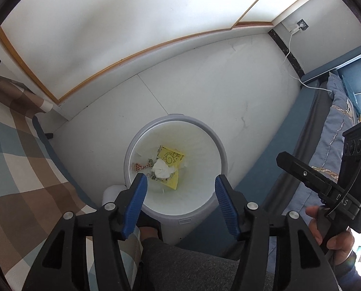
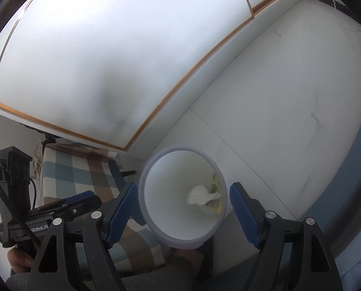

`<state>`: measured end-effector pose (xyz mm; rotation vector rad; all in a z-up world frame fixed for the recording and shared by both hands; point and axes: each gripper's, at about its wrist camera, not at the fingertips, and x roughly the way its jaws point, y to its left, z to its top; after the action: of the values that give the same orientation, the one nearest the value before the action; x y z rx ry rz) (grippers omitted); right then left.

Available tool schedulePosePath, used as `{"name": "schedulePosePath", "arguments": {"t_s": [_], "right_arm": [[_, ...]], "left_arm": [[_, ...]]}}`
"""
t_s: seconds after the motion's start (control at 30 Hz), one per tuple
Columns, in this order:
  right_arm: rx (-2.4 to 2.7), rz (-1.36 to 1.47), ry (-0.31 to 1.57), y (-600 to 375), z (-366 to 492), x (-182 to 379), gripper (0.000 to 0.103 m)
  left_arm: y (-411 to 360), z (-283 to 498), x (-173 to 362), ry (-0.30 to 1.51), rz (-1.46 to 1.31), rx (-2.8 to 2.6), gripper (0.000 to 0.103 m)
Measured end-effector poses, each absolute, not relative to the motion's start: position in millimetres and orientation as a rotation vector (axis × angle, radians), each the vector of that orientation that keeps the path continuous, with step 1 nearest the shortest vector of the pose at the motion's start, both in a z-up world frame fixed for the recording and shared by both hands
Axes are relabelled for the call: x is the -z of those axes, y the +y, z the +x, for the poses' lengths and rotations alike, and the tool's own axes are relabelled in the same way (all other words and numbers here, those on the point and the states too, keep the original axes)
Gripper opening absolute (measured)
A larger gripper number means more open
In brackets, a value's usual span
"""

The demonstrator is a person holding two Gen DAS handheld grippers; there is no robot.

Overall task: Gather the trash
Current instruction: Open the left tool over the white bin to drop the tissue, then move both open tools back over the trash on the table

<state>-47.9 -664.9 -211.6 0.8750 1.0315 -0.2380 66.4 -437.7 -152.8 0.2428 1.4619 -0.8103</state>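
Observation:
A round white trash bin stands on the pale floor below me. Inside lie a crumpled white tissue, a yellow wrapper and a small patterned scrap. My left gripper hovers over the bin's near rim, open and empty. My right gripper is also open and empty above the bin, where the tissue shows. The right gripper's body appears at right in the left wrist view.
A checked brown, blue and cream bedspread lies left of the bin. A blue sofa with a pillow is at right. A white wall with wood trim runs behind. A white cable hangs from a wall socket.

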Motion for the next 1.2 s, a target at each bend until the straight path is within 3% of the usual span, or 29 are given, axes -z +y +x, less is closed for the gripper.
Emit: {"name": "schedulePosePath", "arguments": {"t_s": [0.2, 0.93, 1.07, 1.2], "right_arm": [[0.238, 0.857, 1.015, -661, -50, 197, 0.08], [0.118, 0.68, 0.821, -590, -38, 60, 0.082], [0.078, 0.619, 0.773, -561, -33, 25, 0.082], [0.03, 0.569, 0.744, -529, -25, -3, 0.082]], "left_arm": [[-424, 66, 137, 1.416, 0.22, 0.766, 0.066], [-311, 61, 25, 1.015, 0.08, 0.605, 0.066], [-279, 58, 5, 0.927, 0.04, 0.563, 0.078], [-247, 59, -4, 0.875, 0.008, 0.515, 0.08]]}}
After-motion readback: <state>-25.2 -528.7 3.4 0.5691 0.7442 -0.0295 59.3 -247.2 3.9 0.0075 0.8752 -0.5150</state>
